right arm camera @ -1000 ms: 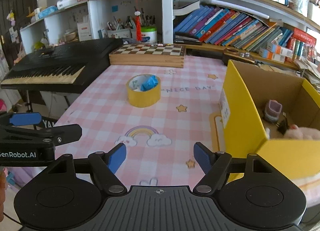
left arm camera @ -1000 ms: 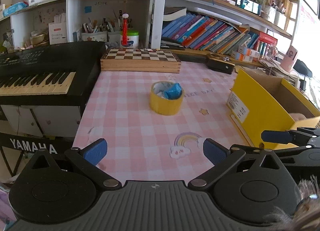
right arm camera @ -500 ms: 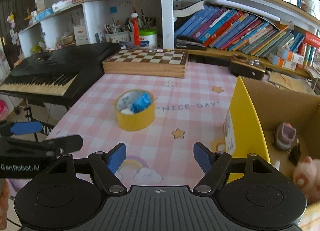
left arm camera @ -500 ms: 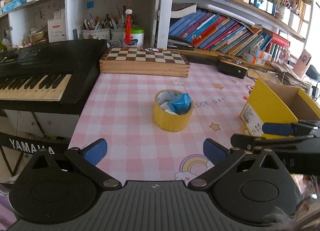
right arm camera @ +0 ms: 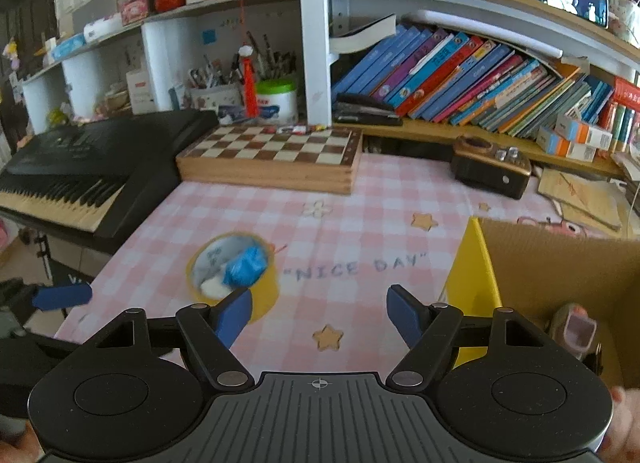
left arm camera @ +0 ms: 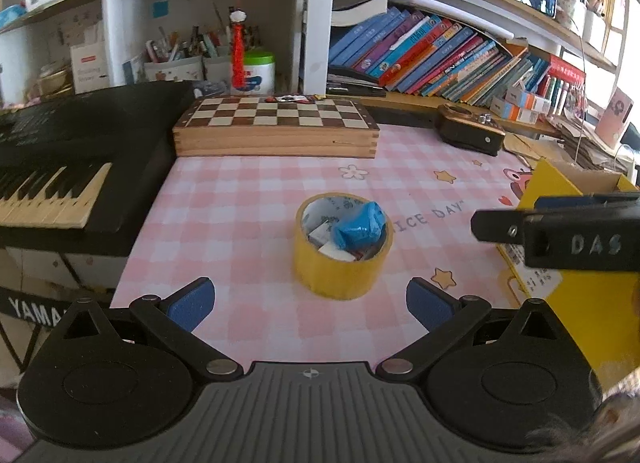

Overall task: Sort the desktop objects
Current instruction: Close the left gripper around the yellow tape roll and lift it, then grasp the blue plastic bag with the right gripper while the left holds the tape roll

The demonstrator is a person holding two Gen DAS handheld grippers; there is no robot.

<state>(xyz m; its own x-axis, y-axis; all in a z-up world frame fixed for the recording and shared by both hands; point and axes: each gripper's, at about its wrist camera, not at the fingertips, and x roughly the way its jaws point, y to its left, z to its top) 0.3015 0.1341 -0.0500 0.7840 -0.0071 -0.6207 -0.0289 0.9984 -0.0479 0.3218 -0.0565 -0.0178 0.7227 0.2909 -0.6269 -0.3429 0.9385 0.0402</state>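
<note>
1. I had both grippers over the near edge of the pink checked tablecloth [left arm camera: 248, 223], each pointing down and forward at the desk.
2. The left gripper [left arm camera: 310, 303] had its blue pads wide apart, with nothing between them but cloth.
3. The right gripper [right arm camera: 318, 313] also stood with its pads apart and empty; its left pad overlapped the tape roll in my view, but I could not tell whether it touched.
4. The yellow tape roll [left arm camera: 340, 267] lay flat on the cloth, just beyond the left gripper and slightly right of its centre line.
5. Inside the roll's core sat a crumpled blue wrapper [left arm camera: 360, 223] with some white and dark bits under it that I could not identify.
6. The yellow cardboard box [right arm camera: 472, 275] stood open to the right of the roll, apart from it, holding a small pinkish item [right arm camera: 576, 327] near its near wall.
7. A wooden chessboard case [left arm camera: 276, 127] lay at the far edge of the cloth, a black keyboard [left arm camera: 68, 167] to the left, and a small dark radio-like box [right arm camera: 492, 167] far right.
8. Shelves of books [right arm camera: 460, 75] filled the back.
</note>
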